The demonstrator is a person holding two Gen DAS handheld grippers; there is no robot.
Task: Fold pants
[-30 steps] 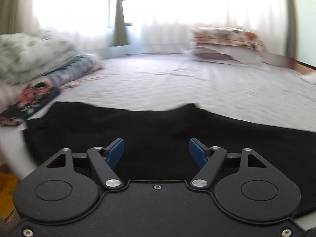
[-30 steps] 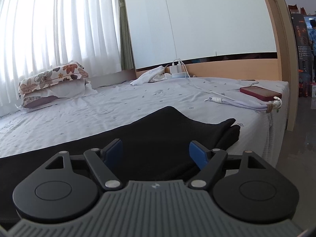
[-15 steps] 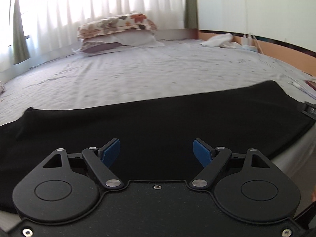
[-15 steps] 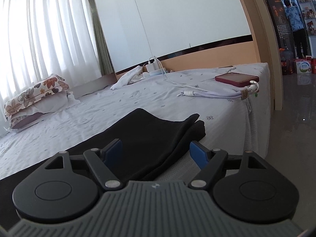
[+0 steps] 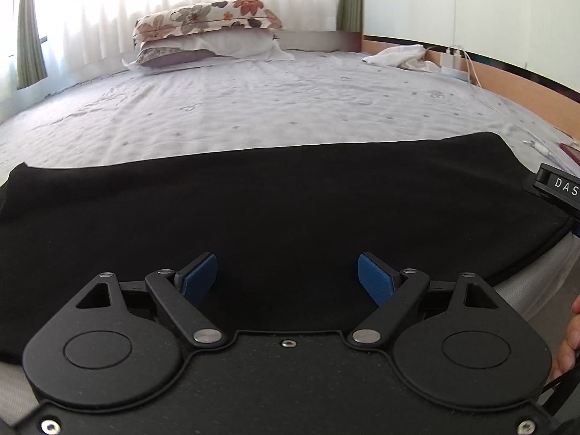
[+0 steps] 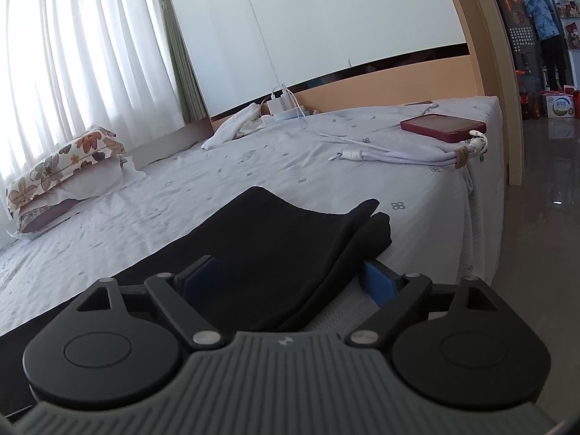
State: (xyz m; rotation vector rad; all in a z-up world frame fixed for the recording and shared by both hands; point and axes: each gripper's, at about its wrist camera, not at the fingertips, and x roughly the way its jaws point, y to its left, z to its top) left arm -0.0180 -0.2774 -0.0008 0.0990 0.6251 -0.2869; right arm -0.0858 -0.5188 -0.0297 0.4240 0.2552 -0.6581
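Nearest in the left wrist view, the left gripper [image 5: 286, 272] is seen with its jaws wide and opening further; nothing is gripped, and black cloth merely lies beneath the blue pads [image 5: 198, 274]. In the right wrist view, the right gripper [image 6: 290, 282] is likewise spread wide and opening, its pads set to either side of the cloth's near fold without being pressed on it. The pants [image 5: 290, 199] are laid as a long black band along the near edge of the bed [image 5: 253, 116], already doubled lengthwise, and their end [image 6: 362, 224] is shown stacked in two layers toward the bed's near right corner. The lengthwise fold is judged done, and the crosswise fold is judged to be in preparation. For the next move, both layers at one end would need to be pinched and carried over toward the other end, with edges kept aligned. Farther off, a phone [image 6: 442, 127] and a bundled cable [image 6: 406, 154] are seen near the right edge, and stacked pillows [image 5: 206, 32] at the far edge.
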